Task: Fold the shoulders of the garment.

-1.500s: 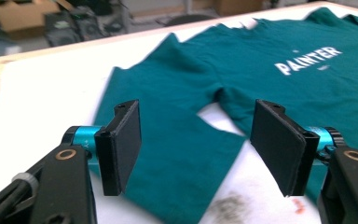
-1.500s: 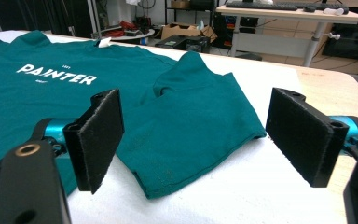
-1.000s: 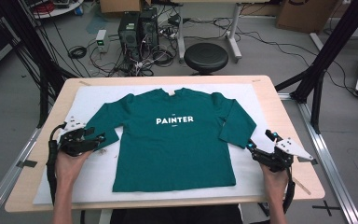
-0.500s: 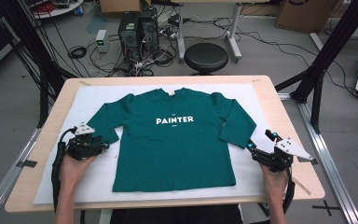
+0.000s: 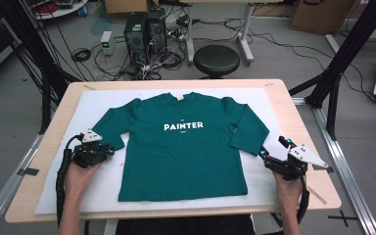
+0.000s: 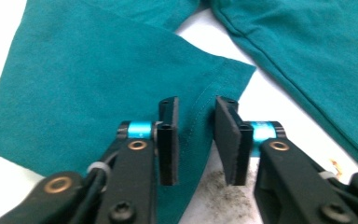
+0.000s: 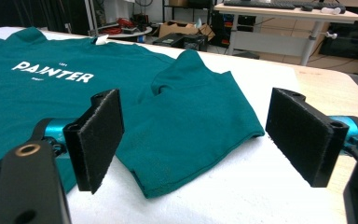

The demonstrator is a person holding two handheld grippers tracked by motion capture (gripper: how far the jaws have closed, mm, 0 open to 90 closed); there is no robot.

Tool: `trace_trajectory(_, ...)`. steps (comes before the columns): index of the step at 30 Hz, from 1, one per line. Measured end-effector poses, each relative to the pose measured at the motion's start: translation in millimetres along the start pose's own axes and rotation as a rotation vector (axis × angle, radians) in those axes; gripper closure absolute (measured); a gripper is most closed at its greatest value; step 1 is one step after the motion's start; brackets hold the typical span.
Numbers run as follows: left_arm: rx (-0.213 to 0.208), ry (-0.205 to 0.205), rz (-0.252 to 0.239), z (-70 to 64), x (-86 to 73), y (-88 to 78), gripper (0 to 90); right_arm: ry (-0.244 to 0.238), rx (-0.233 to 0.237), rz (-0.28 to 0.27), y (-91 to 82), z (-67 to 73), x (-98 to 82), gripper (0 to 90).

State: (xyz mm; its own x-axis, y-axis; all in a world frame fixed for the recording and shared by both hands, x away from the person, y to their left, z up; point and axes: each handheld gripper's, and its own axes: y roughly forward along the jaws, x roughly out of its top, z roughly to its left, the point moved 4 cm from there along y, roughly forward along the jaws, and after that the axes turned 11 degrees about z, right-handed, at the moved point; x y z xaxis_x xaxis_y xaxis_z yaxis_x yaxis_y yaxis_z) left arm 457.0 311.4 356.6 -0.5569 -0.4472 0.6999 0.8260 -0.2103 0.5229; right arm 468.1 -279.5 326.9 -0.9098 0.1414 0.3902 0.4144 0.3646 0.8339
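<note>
My dark green cotton long-sleeved shirt (image 5: 183, 144) lies flat, print up, on the white felt mat (image 5: 274, 191), collar away from me, hem toward me, sleeves angled outward. My left gripper (image 6: 195, 133) has just been closing, and the left cuff (image 6: 200, 116) stands between its narrowed pads, not yet pinched. My right gripper (image 7: 193, 140) gapes wide, just short of the right cuff (image 7: 200, 161). The light wooden table (image 5: 318, 171) borders the mat.

Small print: the tiny white lines around "PAINTER" on the green long-sleeved T-shirt (image 5: 183, 142) were too small to read.
Cuff grip: whether the left gripper (image 6: 196, 140) pressed the cuff was unclear.
</note>
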Motion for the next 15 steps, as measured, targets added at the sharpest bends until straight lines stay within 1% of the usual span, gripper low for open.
trace_trajectory(4,0.036,-0.004,0.002,0.4,0.5,0.5,82.0,-0.001,0.0,0.001,0.2,0.1,0.0,19.6)
trace_trajectory(5,0.04,-0.003,0.002,0.6,0.6,0.7,83.7,-0.001,0.0,0.001,0.2,0.0,0.0,19.6)
trace_trajectory(7,0.033,-0.017,-0.001,1.5,0.7,0.9,85.1,-0.002,0.0,0.001,0.2,0.0,0.0,19.6)
trace_trajectory(8,0.033,-0.017,-0.001,1.5,0.7,0.9,85.4,-0.001,0.0,0.002,0.1,0.0,0.0,19.6)
trace_trajectory(9,0.026,-0.039,-0.004,2.6,0.8,0.1,85.5,-0.001,0.0,0.001,0.2,0.0,0.0,19.6)
trace_trajectory(10,0.026,-0.046,-0.005,2.6,0.9,-0.9,85.5,-0.001,0.0,0.002,0.1,0.0,0.0,19.6)
trace_trajectory(15,-0.006,-0.081,-0.076,-0.6,6.8,-12.5,85.7,-0.001,0.0,0.002,0.2,0.0,0.0,19.6)
